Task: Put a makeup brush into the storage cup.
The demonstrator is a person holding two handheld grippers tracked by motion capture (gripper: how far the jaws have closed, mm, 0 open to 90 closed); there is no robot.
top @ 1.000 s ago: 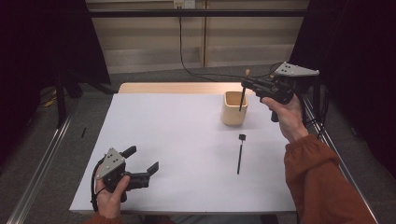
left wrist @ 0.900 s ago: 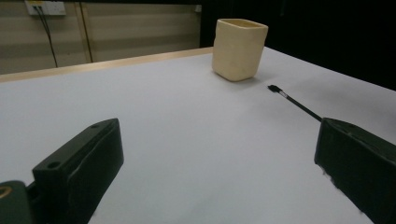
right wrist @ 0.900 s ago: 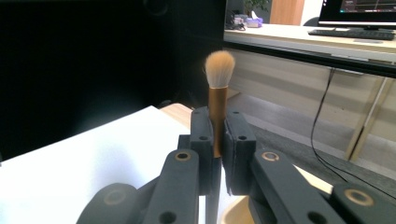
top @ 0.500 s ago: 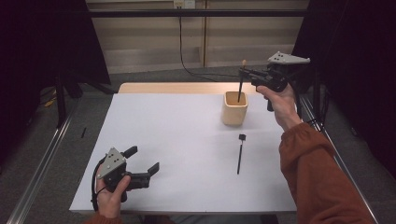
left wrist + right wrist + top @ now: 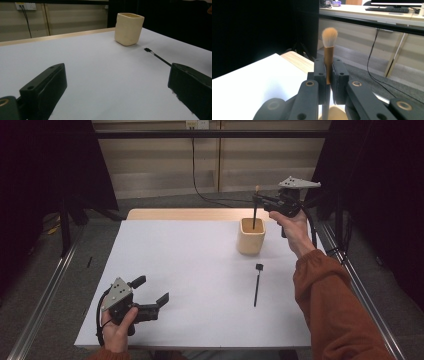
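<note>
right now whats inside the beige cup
The handle end of the brush held by the right gripper dips into the beige cup. The cup's bottom is hidden by its walls.

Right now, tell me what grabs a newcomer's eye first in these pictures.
The right gripper holds a makeup brush upright, bristles up, its handle dipping into the cream cup at the table's far right. A second black brush lies flat on the white table, nearer than the cup.

Beige panelled wall (image 5: 150, 165), apparently grey floor (image 5: 45, 270)
</note>
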